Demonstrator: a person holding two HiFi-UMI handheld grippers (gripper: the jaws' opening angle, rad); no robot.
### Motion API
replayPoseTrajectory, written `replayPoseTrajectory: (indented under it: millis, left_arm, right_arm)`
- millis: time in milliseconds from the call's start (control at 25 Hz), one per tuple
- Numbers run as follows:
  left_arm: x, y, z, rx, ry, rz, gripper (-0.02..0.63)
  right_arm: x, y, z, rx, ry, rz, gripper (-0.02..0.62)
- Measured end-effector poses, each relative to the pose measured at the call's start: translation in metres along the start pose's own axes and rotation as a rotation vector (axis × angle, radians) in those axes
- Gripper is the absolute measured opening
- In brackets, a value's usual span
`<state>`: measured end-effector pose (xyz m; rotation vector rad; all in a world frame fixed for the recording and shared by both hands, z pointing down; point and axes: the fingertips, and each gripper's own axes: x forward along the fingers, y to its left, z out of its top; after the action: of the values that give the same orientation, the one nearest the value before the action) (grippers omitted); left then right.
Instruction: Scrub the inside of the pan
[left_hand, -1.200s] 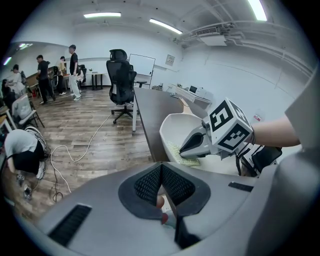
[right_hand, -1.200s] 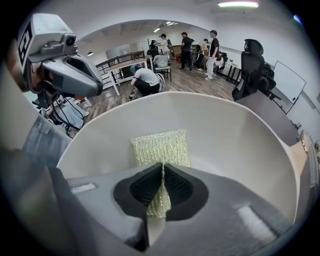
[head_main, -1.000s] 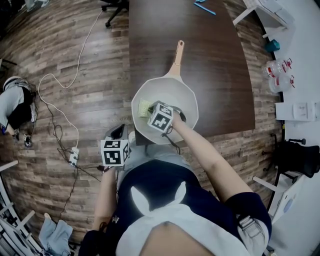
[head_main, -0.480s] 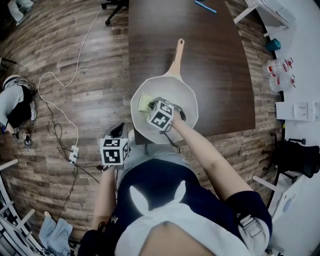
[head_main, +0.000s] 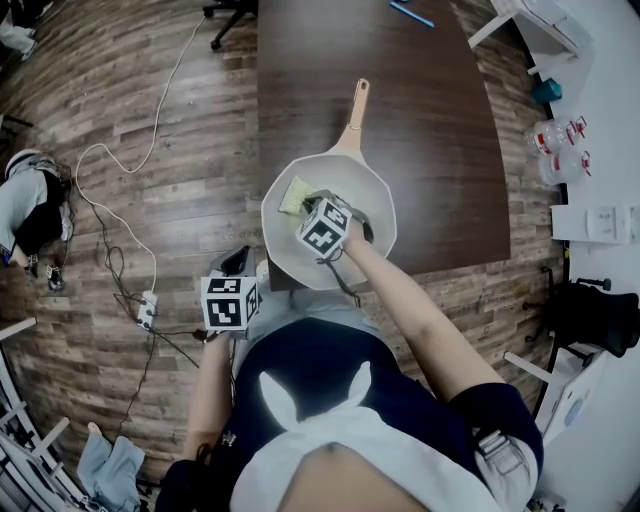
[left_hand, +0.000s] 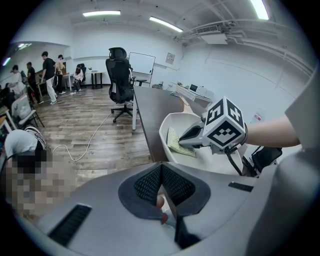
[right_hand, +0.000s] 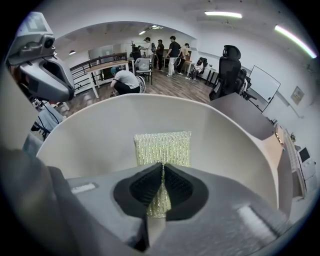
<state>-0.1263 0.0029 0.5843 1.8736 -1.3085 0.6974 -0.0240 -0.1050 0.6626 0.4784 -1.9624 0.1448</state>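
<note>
A cream pan (head_main: 372, 195) with a long handle (head_main: 356, 108) sits at the near edge of the dark table (head_main: 430, 120). My right gripper (head_main: 305, 207) reaches inside it, shut on a yellow-green scrub pad (head_main: 293, 194) pressed against the pan's left inner wall. In the right gripper view the pad (right_hand: 163, 148) runs out from between the closed jaws of that gripper (right_hand: 161, 172) onto the pan wall (right_hand: 95, 135). My left gripper (head_main: 231, 300) hangs off the table beside my body, its jaws closed together (left_hand: 161, 186); it looks toward the pan (left_hand: 200, 161) and pad (left_hand: 178, 143).
A blue pen (head_main: 410, 13) lies at the table's far end. A white cable and power strip (head_main: 148, 311) trail over the wood floor at left. An office chair (left_hand: 120, 80) stands by the table's far end. A white counter with clear containers (head_main: 560, 150) runs along the right.
My right gripper has slid the scrub pad a little farther up the pan's left inner wall, away from me. The left gripper has stayed put.
</note>
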Motion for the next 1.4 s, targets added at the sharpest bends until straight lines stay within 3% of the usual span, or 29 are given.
replayPoseTrajectory:
  millis: [760, 1400]
  left_arm:
    - [0.000, -0.004, 0.002, 0.014, 0.004, -0.009, 0.005]
    - [0.004, -0.014, 0.002, 0.039, 0.003, -0.040, 0.005]
  right_arm:
    - [-0.007, -0.040, -0.021, 0.113, 0.094, -0.153, 0.015]
    - [-0.018, -0.052, -0.061, 0.198, 0.279, -0.207, 0.015]
